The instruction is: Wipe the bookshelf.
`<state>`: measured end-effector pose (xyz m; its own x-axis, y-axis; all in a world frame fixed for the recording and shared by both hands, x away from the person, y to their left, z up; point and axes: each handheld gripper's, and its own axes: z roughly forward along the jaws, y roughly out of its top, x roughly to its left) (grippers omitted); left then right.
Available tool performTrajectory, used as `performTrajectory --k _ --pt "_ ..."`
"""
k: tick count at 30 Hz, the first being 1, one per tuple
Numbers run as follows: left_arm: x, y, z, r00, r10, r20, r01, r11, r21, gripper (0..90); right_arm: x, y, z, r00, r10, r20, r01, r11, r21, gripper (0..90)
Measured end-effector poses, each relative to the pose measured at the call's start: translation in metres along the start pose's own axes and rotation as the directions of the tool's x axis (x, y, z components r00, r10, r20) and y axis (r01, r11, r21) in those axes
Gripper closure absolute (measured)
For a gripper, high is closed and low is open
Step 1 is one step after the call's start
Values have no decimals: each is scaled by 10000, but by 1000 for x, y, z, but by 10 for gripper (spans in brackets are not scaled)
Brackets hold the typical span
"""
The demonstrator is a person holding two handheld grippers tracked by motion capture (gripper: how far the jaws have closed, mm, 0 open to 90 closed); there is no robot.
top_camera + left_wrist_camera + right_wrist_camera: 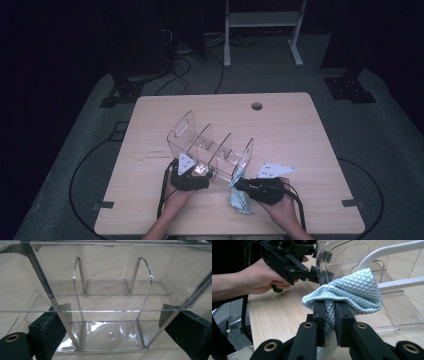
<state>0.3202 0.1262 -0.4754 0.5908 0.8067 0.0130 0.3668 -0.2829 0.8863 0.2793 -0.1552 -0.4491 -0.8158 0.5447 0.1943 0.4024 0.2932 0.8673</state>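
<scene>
Pinching cloth (352,293), right tool (329,315), beside organizer (397,282)

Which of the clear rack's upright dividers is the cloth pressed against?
The end divider nearest the right gripper; the cloth touches that one, the others stand bare.

clear divided organizer (210,147) blocking table centre, upright dividers (78,290) splitting narrow slots, bare tabletop (290,130) right
</scene>
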Motion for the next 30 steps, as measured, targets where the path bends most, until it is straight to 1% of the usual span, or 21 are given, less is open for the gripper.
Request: performTrajectory --k 3,5,9,10,11,17,19,20,21,25,28,30 --pt "-3 1 0 9999 108 75 -108 9999 -37 70 -4 0 -4 9999 79 137 -80 10000 34 801" --pt "-5 1 -1 9996 270 124 -269 9996 -63 71 -7 -1 -7 9995 147 264 -148 9999 13 801" --pt "-10 2 0 9991 329 260 -326 9994 -146 72 -17 -2 -14 9978 410 520 -408 9991 -63 801" --pt "-12 2 1 9991 280 305 -274 9994 -196 72 -20 -2 -16 9969 490 614 -487 9988 -54 800" --pt "-14 2 2 9987 344 363 -336 9992 -200 72 -22 -2 -18 9959 555 712 -551 9985 -70 800" --pt "-26 4 6 9945 636 831 -613 9977 -305 72 -41 -5 -32 9857 1098 1275 -1071 9939 -279 800" --pt "-29 6 8 9898 950 1064 -921 9952 -316 71 -47 -7 -36 9813 1238 1472 -1199 9922 -353 800" --pt "-29 6 9 9881 1005 1162 -973 9947 -331 72 -50 -8 -39 9779 1403 1551 -1355 9899 -412 800" --pt "-29 6 9 9872 1014 1231 -979 9946 -339 71 -52 -8 -40 9767 1440 1588 -1384 9893 -463 800" --pt "-29 6 6 9843 1018 1441 -969 9945 -408 75 -54 -9 -42 9749 1506 1638 -1441 9882 -511 799" --pt "-27 5 4 9839 1071 1432 -1029 9940 -368 75 -53 -9 -42 9748 1500 1649 -1437 9884 -498 799" --pt "-26 4 1 9832 1091 1465 -1039 9937 -429 75 -52 -9 -42 9746 1474 1683 -1411 9888 -488 798"
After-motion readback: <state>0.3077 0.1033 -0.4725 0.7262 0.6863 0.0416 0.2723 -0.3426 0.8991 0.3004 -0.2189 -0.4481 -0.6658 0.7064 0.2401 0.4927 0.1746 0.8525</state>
